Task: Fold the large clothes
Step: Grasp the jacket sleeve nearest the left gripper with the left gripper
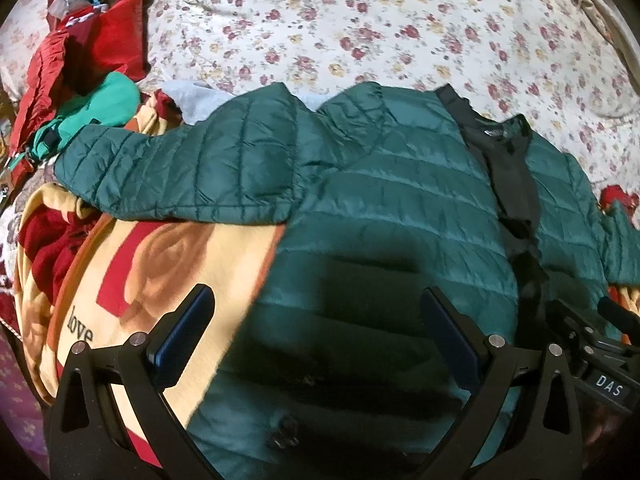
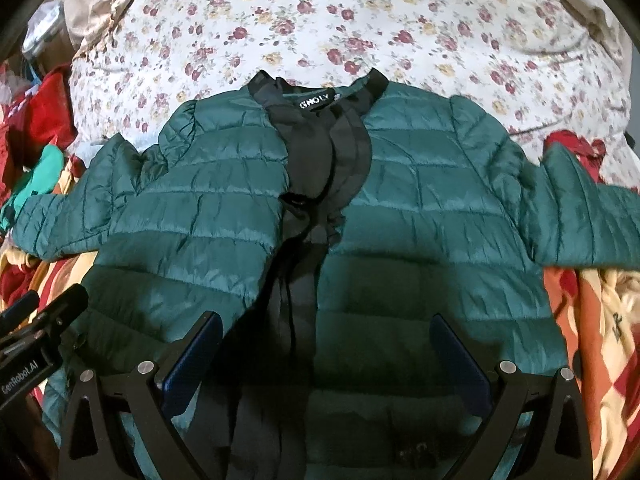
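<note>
The jacket ahead of the tongs is dark green with stitched stripes across it. Its trim down the middle is black, with a black tag in white letters. The sheet far ahead is white with small red and yellow flowers. The blanket under the left tongs is yellow, orange and red. To the left lies a red cloth and a light green one, maybe clothes. The pads are blue.

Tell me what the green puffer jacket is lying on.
The green puffer jacket lies spread front-up; its collar end rests on the floral bedsheet, its lower body and sleeves on a yellow-and-red printed blanket. What lies directly beneath its middle is covered.
</note>
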The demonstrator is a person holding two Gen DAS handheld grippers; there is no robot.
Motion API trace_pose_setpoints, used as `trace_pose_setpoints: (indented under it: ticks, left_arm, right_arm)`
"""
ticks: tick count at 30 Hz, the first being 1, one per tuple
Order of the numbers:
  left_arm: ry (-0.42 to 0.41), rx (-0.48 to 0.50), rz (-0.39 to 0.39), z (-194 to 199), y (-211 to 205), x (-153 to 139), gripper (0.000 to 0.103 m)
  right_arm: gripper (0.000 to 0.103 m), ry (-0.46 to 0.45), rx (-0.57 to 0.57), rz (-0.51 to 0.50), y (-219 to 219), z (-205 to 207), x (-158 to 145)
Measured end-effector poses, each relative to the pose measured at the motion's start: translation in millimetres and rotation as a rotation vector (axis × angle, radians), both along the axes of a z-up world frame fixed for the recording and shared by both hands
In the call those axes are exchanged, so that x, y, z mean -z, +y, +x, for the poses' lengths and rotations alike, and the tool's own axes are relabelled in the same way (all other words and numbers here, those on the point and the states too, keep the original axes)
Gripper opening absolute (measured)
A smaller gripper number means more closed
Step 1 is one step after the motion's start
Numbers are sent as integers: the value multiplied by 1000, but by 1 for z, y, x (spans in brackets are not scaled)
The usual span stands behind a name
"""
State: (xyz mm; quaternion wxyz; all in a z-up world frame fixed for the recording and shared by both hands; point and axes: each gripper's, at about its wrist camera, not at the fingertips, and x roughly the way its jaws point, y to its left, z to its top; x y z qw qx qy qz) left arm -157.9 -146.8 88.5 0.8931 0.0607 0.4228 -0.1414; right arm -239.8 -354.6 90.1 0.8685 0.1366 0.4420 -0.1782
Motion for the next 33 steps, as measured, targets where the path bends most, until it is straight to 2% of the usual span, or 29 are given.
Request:
trace_pose_setpoints:
  ticks: [8,18,29,33]
  left_arm:
    - [-1,-66,4,30,17,0,102]
    - [-3,-167,22,71,54,-1,102]
    - [-25,-400,57,156,147,-19,102]
    - [-40,-487,99,193,186,-24,102]
  right_arm:
    - [103,0,-39,-11,0,24,4]
    - [103,-12,-98,41,8,45,14]
    - [103,7,-124,63,15,41,16]
    - [103,9,-130,58,19,40,16]
